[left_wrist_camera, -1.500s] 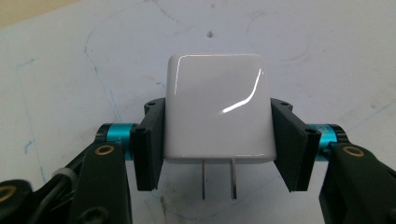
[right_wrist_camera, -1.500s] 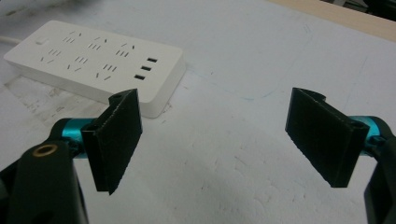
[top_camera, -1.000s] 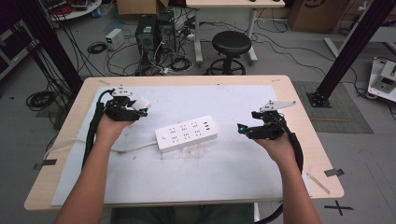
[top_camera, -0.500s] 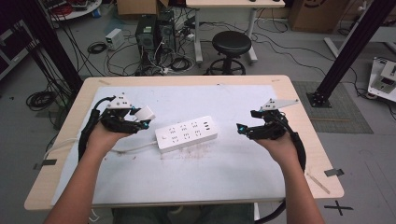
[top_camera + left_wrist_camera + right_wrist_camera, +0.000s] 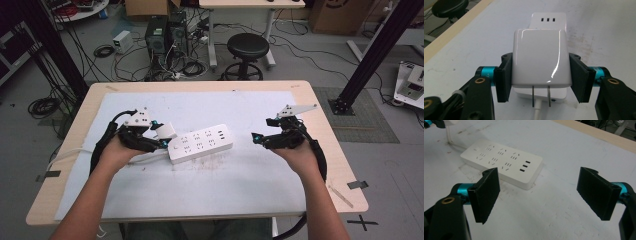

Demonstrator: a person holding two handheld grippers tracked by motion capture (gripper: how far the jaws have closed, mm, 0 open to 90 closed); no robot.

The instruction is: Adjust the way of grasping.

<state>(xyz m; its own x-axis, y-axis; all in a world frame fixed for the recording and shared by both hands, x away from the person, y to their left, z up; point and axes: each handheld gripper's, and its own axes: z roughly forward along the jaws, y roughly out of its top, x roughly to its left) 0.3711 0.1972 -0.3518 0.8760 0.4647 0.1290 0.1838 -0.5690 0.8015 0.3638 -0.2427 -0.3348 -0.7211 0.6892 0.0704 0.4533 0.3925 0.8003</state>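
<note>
Two prongs point down as the left gripper [image 5: 540, 75], clamped on the white plug adapter [image 5: 541, 57], carries it above the power strip [image 5: 201, 143]; next, align with a socket; right gripper [image 5: 544, 195] gapes empty.

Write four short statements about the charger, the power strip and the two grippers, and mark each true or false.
1. The left gripper grips a white square plug-in charger. True.
2. The charger's two metal prongs sit in the white rectangular power strip. False: they hang bare above it.
3. The right gripper holds the strip. False: its jaws stand open, empty.
4. The strip lies flat on the white table cover. True.
</note>
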